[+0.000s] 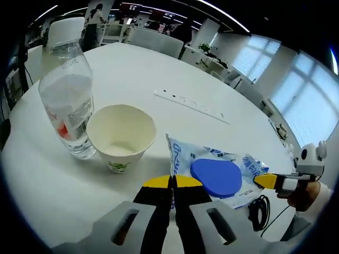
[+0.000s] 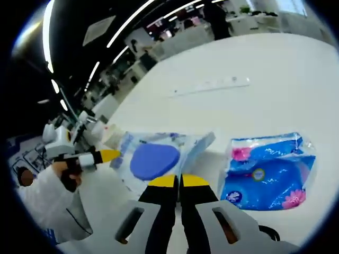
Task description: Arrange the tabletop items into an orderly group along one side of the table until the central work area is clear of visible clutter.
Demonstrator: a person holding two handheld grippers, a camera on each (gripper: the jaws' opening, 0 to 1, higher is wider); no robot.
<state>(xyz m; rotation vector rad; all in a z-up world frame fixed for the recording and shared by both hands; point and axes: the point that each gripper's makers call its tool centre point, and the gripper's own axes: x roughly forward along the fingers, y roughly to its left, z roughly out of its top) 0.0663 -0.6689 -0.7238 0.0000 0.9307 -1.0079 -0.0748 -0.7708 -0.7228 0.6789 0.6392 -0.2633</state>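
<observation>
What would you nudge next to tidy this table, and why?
Probably open the left gripper and take the near edge of the wet-wipe pack. Its jaws look shut just short of the pack, which lies apart from the paper cup and bottle already standing together.

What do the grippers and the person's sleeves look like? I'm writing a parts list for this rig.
Each gripper has grey moulded bodies with slotted openings, black jaws and yellow tips: the left gripper and the right gripper look alike. Seen from outside, the right gripper carries a white housing on top. The person wears a white sleeve, and a black cable trails nearby.
</observation>
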